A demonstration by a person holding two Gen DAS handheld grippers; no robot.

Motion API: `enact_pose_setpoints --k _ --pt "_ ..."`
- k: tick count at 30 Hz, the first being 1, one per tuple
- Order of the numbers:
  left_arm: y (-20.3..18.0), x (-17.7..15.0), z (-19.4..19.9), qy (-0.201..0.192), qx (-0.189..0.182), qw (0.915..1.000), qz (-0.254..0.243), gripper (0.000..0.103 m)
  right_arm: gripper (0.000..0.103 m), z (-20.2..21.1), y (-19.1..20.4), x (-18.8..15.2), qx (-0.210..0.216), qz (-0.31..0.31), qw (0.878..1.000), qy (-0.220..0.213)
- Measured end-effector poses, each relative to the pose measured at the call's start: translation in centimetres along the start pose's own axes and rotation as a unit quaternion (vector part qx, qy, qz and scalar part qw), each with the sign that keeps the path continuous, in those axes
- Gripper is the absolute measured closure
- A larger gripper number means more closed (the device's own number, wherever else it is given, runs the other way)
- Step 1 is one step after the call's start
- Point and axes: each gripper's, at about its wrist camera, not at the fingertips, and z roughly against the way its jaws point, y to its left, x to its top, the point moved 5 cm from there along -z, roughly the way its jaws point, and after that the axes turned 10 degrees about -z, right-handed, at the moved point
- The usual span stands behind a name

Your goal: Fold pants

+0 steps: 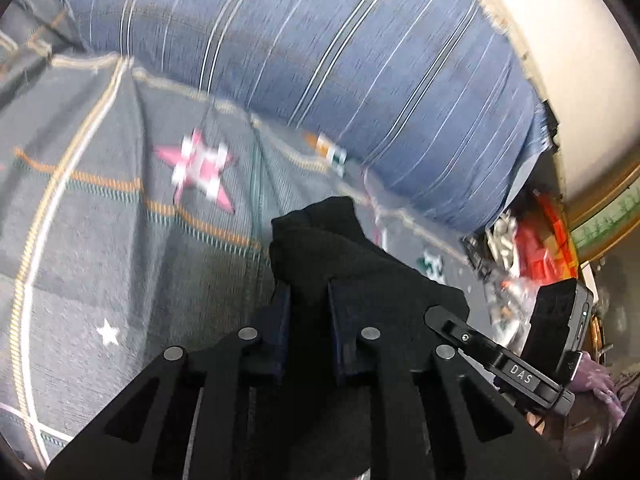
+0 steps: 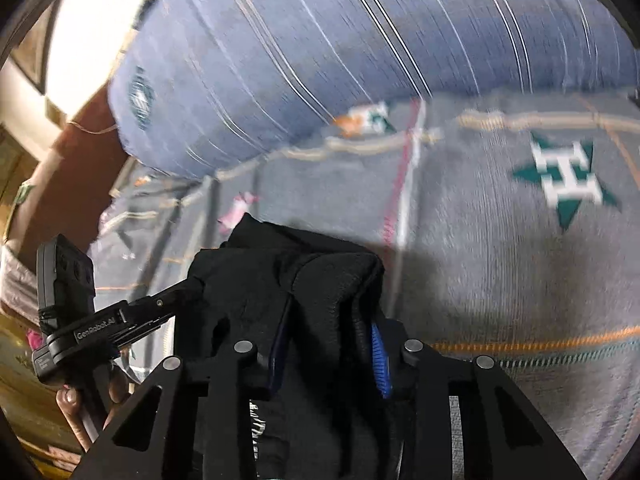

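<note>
Left wrist view: your left gripper (image 1: 308,296) is clamped on the black pants (image 1: 340,252) | right gripper (image 2: 332,320) pinches them too | lifted over the bedspread (image 1: 120,240), probably so they hang straight for folding

Black pants (image 1: 360,264) are clamped in black grippers, left (image 1: 308,296) and right (image 2: 328,320), the right one showing a blue pad (image 2: 380,364). The grey bedspread (image 1: 120,240) carries a pink-and-white star (image 1: 200,168), a green-and-white star (image 2: 566,182), and orange and teal stitched lines. The bolster (image 1: 320,40) is blue with thin white stripes.
</note>
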Motion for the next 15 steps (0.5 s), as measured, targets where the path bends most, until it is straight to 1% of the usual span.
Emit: enact_pose_setpoints --k 1,2,3,5,7,8,9,10,12,14,15 --pt "0.0 0.3 0.3 -0.01 0.005 0.9999 -0.003 0.089 0.068 0.4 0.6 0.3 0.007 0.008 1.0 -0.01" --pt "0.1 0.5 0.0 -0.012 0.009 0.9999 -0.002 0.088 0.068 0.5 0.9 0.5 0.01 0.014 1.0 -0.016" --pt "0.4 0.6 -0.6 -0.007 0.022 0.9997 -0.002 0.088 0.068 0.2 1.2 0.8 0.006 0.022 1.0 -0.019" --pt "1.0 0.7 -2.3 0.009 0.057 0.9983 -0.006 0.088 0.068 -1.1 1.0 0.9 -0.013 0.026 1.0 -0.008" --pt "1.3 0.4 -3.9 0.03 0.09 0.9953 -0.02 0.087 0.067 -3.2 0.1 0.6 -0.042 0.021 0.999 0.013" --pt "1.3 0.3 -4.5 0.039 0.1 0.9939 -0.027 0.086 0.066 -4.3 -0.3 0.4 -0.063 0.021 0.998 0.022" --pt "1.5 0.0 -5.0 0.047 0.11 0.9923 -0.034 0.083 0.06 -5.0 -0.7 0.3 -0.08 0.021 0.996 0.027" --pt "1.7 -0.1 -5.4 0.051 0.121 0.9907 -0.037 0.081 0.053 -5.3 -0.9 -0.1 -0.087 0.019 0.996 0.031" --pt "2.3 -0.3 -5.3 0.05 0.127 0.9902 -0.029 0.069 0.043 -5.4 -1.2 -0.3 -0.093 0.009 0.995 0.036" --pt "2.6 -0.3 -4.1 0.032 0.122 0.9918 -0.016 0.067 0.042 -4.2 -1.1 -0.3 -0.085 0.009 0.996 0.022" --pt "2.7 -0.3 -3.1 0.02 0.12 0.9925 -0.011 0.067 0.043 -3.0 -0.7 -0.3 -0.081 0.011 0.997 0.005"
